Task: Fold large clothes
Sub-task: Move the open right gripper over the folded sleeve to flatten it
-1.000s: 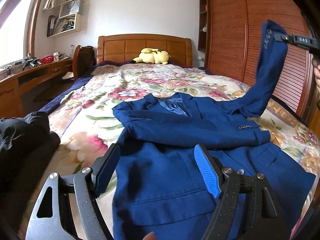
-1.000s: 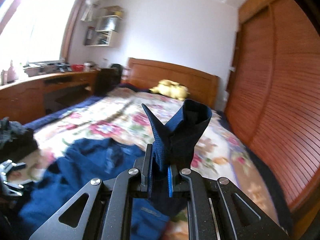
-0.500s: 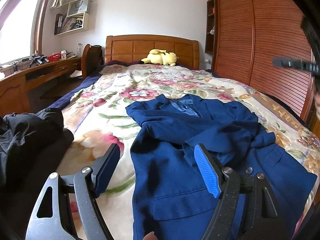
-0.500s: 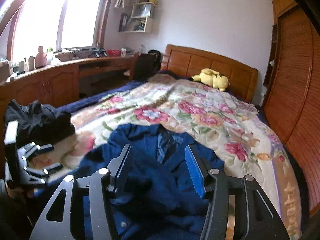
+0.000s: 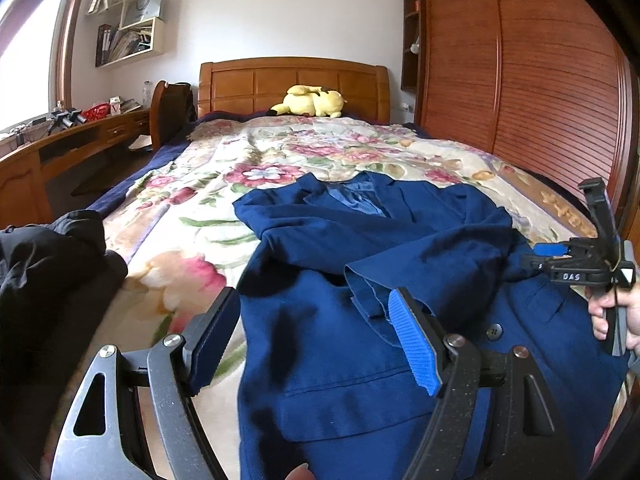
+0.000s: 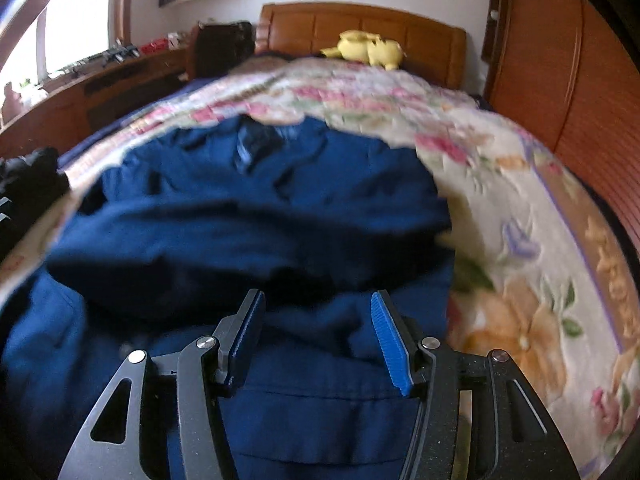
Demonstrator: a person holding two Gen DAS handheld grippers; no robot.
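Note:
A dark blue suit jacket [image 5: 320,360] lies face up on the floral bedspread [image 5: 192,216], collar toward the headboard. Both sleeves are folded across its chest, and the upper sleeve's cuff [image 5: 368,296] ends near the middle. My left gripper [image 5: 314,300] hovers open over the jacket's lower front with nothing between its pads. In the right wrist view the jacket [image 6: 260,208] is blurred, and my right gripper [image 6: 317,300] stands open low over its right front, holding nothing. From the left wrist view the right gripper [image 5: 538,254] sits at the jacket's right edge.
A black garment [image 5: 48,248] is heaped at the bed's left edge. A yellow plush toy [image 5: 310,102] rests by the wooden headboard [image 5: 292,80]. A slatted wardrobe [image 5: 540,80] runs close along the right, a desk [image 5: 60,140] along the left. A person's hand [image 5: 616,312] holds the right gripper.
My right gripper let go of the raised sleeve, which dropped across the jacket's chest. The gripper then sank low over the jacket's right side. My left gripper stayed put.

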